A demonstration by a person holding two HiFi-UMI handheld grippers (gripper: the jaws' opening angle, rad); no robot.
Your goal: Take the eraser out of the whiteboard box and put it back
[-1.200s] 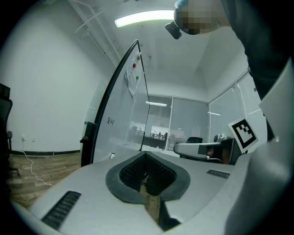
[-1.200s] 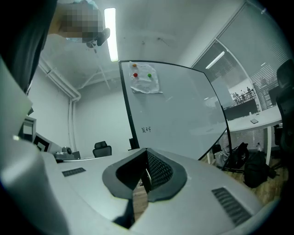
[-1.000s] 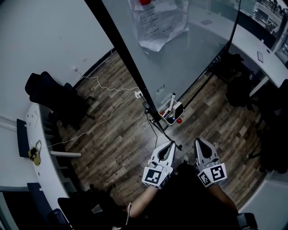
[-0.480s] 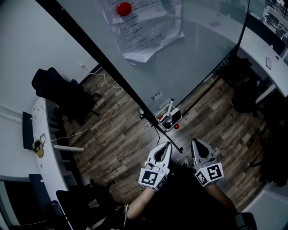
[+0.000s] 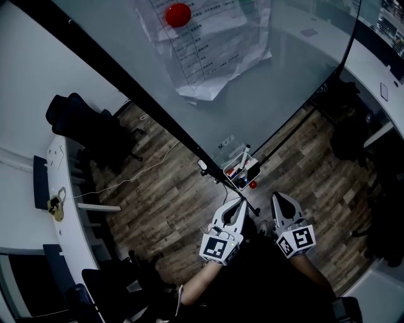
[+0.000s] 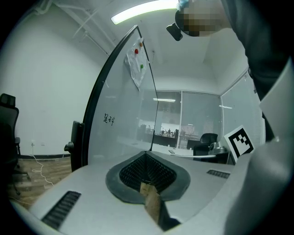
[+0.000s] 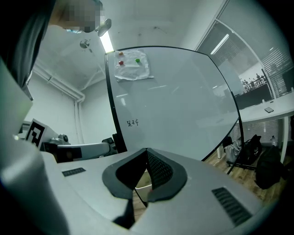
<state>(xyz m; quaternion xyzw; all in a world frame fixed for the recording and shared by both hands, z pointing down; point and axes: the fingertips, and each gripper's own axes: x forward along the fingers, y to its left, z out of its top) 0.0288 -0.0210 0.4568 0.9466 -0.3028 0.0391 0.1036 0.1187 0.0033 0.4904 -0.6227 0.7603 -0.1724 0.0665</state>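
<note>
The white whiteboard box [image 5: 242,171] hangs at the lower edge of the glass whiteboard [image 5: 252,76]. It holds markers and a dark block that is too small to tell as the eraser. A red round thing [image 5: 252,184] sits beside it. My left gripper [image 5: 238,202] is just below the box and shut, with nothing between its jaws. My right gripper [image 5: 278,198] is to the right of it, also shut and empty. Both point level at the board, and their tips meet in the left gripper view [image 6: 146,153] and in the right gripper view [image 7: 147,150].
Papers [image 5: 202,44] hang on the board under a red magnet [image 5: 178,14]. The board's stand foot and a cable [image 5: 218,183] run across the wood floor by the box. Black office chairs [image 5: 88,132] and a white desk [image 5: 57,202] stand at left, another desk [image 5: 379,69] and dark bags at right.
Both grippers have come a little closer to the box and the board. Their jaws have stayed shut. More of the upper board and its red magnet now shows.
</note>
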